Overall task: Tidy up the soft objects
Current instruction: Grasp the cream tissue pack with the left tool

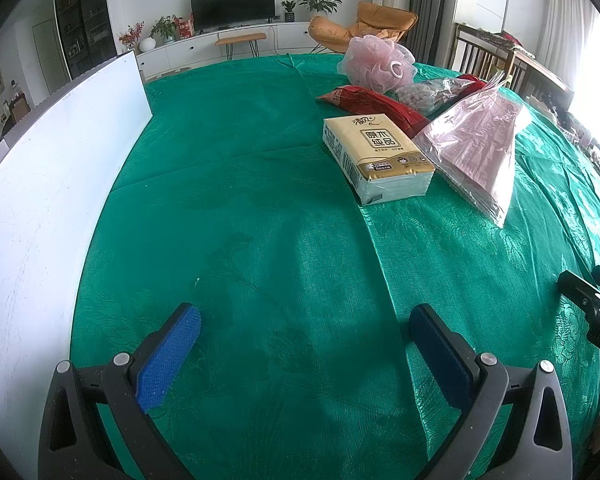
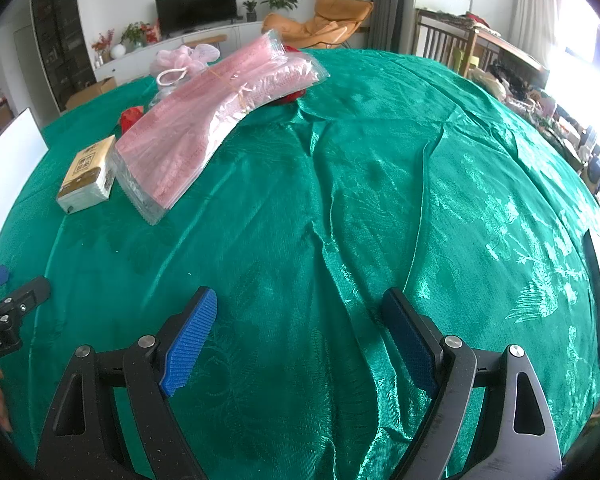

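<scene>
i hold my left gripper (image 1: 304,344) and right gripper (image 2: 300,332) low over the green tablecloth (image 1: 260,200), both spread apart and empty. the tissue pack (image 1: 376,158) and bagged pink masks (image 1: 480,144) lie upper right of the left view. only that view shows the pink bath pouf (image 1: 376,64) clearly.

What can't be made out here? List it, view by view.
- Left wrist view: red packet partly hidden behind the tissue pack and mask bag.
- Left wrist view: right gripper cut off by the frame edge.
- Right wrist view: bath pouf mostly hidden behind the mask bag.
- Both views: tissue pack small print too small to read.
</scene>
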A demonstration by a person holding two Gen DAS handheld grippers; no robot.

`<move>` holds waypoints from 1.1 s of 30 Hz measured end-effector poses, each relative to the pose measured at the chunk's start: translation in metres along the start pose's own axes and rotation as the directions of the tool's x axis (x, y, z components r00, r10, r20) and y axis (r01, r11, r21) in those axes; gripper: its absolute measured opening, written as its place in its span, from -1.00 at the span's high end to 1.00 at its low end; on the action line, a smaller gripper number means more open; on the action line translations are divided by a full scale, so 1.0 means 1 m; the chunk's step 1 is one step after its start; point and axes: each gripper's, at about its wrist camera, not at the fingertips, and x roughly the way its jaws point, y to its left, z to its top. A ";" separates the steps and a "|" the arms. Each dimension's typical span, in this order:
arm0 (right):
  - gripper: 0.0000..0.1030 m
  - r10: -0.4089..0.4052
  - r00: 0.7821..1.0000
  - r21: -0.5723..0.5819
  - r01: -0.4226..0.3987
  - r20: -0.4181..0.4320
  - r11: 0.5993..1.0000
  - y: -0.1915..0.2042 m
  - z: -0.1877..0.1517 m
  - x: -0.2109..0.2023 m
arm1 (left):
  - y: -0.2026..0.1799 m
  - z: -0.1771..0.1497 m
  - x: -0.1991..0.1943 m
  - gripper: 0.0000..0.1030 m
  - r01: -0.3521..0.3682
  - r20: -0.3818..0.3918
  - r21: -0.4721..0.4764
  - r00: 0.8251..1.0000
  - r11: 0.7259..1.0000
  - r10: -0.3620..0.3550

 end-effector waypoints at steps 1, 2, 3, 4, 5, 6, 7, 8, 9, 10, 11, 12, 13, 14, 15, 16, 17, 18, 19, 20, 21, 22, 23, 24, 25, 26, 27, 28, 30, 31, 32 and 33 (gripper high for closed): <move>-0.68 0.000 1.000 0.000 0.000 0.000 1.000 0.000 0.000 0.000 | 0.000 0.000 0.000 -1.00 0.001 -0.003 0.001 1.000 1.000 -0.001; -0.68 0.000 1.000 0.000 0.000 0.000 1.000 0.000 0.000 0.000 | 0.000 0.002 0.002 -1.00 0.005 -0.021 0.004 1.000 1.000 -0.004; -0.68 0.000 1.000 0.000 0.000 0.000 1.000 0.000 0.000 0.000 | -0.001 0.003 -0.002 -1.00 0.008 -0.037 0.002 0.999 1.000 -0.008; -0.68 0.000 1.000 0.000 0.000 0.000 1.000 0.000 0.000 0.000 | 0.000 0.008 -0.001 -1.00 0.026 -0.058 -0.008 0.998 1.000 -0.026; -0.68 0.000 1.000 0.000 0.000 0.000 1.000 0.000 0.000 0.000 | -0.001 0.013 -0.002 -1.00 0.051 -0.061 -0.021 0.997 0.998 -0.052; -0.68 0.000 1.000 0.000 0.000 0.000 1.000 0.000 0.000 0.000 | -0.002 0.018 -0.005 -1.00 0.080 -0.050 -0.041 0.995 0.996 -0.082; -0.68 0.000 1.000 0.000 0.000 0.000 1.000 0.000 0.000 0.000 | -0.004 0.027 -0.008 -1.00 0.102 -0.022 -0.062 0.994 0.993 -0.103; -0.68 0.000 1.000 0.000 0.000 0.000 1.000 0.000 0.000 0.000 | -0.006 0.033 -0.009 -1.00 0.107 -0.008 -0.068 0.994 0.992 -0.108; -0.68 0.000 1.000 0.000 0.000 0.000 1.000 0.000 0.000 0.000 | -0.010 0.042 -0.010 -1.00 0.108 0.008 -0.065 0.994 0.992 -0.108; -0.68 0.001 1.000 0.000 -0.001 0.000 1.000 0.000 0.000 0.000 | -0.016 0.054 -0.007 -1.00 0.096 0.020 -0.053 0.995 0.994 -0.095; -0.68 0.001 1.000 0.000 -0.001 0.000 1.000 0.000 0.000 0.000 | -0.020 0.063 -0.004 -1.00 0.082 0.024 -0.042 0.996 0.996 -0.081; -0.68 0.001 1.000 0.000 -0.001 0.000 1.000 0.000 0.000 0.000 | -0.026 0.076 0.006 -1.00 0.063 0.014 -0.032 0.998 0.998 -0.063; -0.69 0.000 1.000 0.000 0.000 0.000 1.000 0.000 0.000 0.000 | -0.029 0.086 0.016 -0.99 0.052 -0.002 -0.034 0.999 0.998 -0.052; -0.69 0.001 1.000 0.000 -0.001 0.000 1.000 0.000 0.000 0.000 | -0.030 0.092 0.023 -0.97 0.050 -0.015 -0.039 0.999 0.998 -0.051; -0.69 0.001 1.000 0.000 -0.001 0.000 1.000 0.000 0.000 0.000 | -0.032 0.101 0.036 -0.95 0.051 -0.041 -0.047 0.998 0.998 -0.053; -0.69 0.001 1.000 0.000 -0.001 0.000 1.000 0.000 0.000 0.000 | -0.035 0.106 0.045 -0.89 0.051 -0.060 -0.046 0.997 0.998 -0.053; -0.69 0.001 1.000 0.000 -0.001 0.000 1.000 0.000 0.000 0.000 | -0.036 0.109 0.049 -0.86 0.047 -0.075 -0.042 0.996 0.998 -0.050; -0.69 0.002 1.000 0.000 -0.002 -0.001 1.000 0.000 0.000 0.000 | -0.037 0.113 0.057 -0.84 0.038 -0.093 -0.038 0.995 0.999 -0.042; -0.70 0.001 1.000 0.000 -0.001 -0.001 1.000 0.000 0.000 0.000 | -0.036 0.116 0.066 -0.78 0.025 -0.108 -0.044 0.994 0.999 -0.030; -0.70 0.001 1.000 0.000 -0.001 -0.001 1.000 0.000 0.000 0.000 | -0.034 0.117 0.068 -0.70 0.020 -0.101 -0.049 0.995 0.999 -0.024; -0.71 0.002 1.000 0.000 -0.002 -0.001 1.000 0.001 0.000 0.000 | -0.032 0.118 0.066 -0.55 0.014 -0.079 -0.051 0.997 0.999 -0.018; -0.71 0.002 1.000 0.000 -0.002 -0.001 1.000 0.001 0.000 0.000 | -0.031 0.118 0.063 -0.05 0.006 -0.071 -0.048 0.997 0.999 -0.009; -0.71 0.003 1.000 -0.001 -0.003 -0.001 1.000 0.001 0.000 0.000 | -0.029 0.118 0.060 -0.06 -0.014 -0.070 -0.044 0.997 0.999 0.011; -0.71 0.003 1.000 -0.001 -0.003 -0.001 1.000 0.002 0.000 0.000 | -0.026 0.115 0.055 -0.05 -0.008 -0.064 -0.048 0.998 0.999 0.004; -0.71 0.003 1.000 -0.002 -0.003 -0.001 1.000 0.002 0.000 0.000 | -0.021 0.107 0.045 -0.05 0.017 -0.052 -0.056 0.998 0.998 -0.020; -0.72 0.004 1.000 -0.003 -0.004 -0.002 1.000 0.002 -0.001 0.000 | -0.018 0.100 0.038 -0.05 0.020 -0.053 -0.052 0.998 0.998 -0.023; -0.72 0.004 1.000 -0.004 -0.004 -0.002 1.000 0.003 -0.001 0.000 | -0.016 0.091 0.030 -0.05 0.021 -0.055 -0.044 0.998 0.999 -0.023; -0.72 0.004 1.000 -0.004 -0.004 -0.002 1.000 0.003 -0.001 0.000 | -0.011 0.076 0.017 -0.05 0.020 -0.054 -0.030 0.998 0.999 -0.022; -0.72 0.004 1.000 -0.003 -0.004 -0.002 1.000 0.003 -0.001 0.000 | -0.006 0.055 0.002 -0.06 0.013 -0.054 -0.012 0.998 1.000 -0.013; -0.72 0.004 1.000 -0.003 -0.004 -0.002 1.000 0.003 -0.001 0.000 | -0.002 0.041 -0.007 -0.07 0.012 -0.054 -0.005 0.998 1.000 -0.012; -0.72 0.004 1.000 -0.003 -0.004 -0.002 1.000 0.002 -0.001 0.000 | 0.001 0.032 -0.011 -0.10 0.015 -0.058 -0.002 0.998 1.000 -0.015; -0.72 0.004 1.000 -0.003 -0.004 -0.002 1.000 0.003 -0.001 0.000 | 0.003 0.020 -0.018 -0.11 0.016 -0.060 0.002 0.998 1.000 -0.016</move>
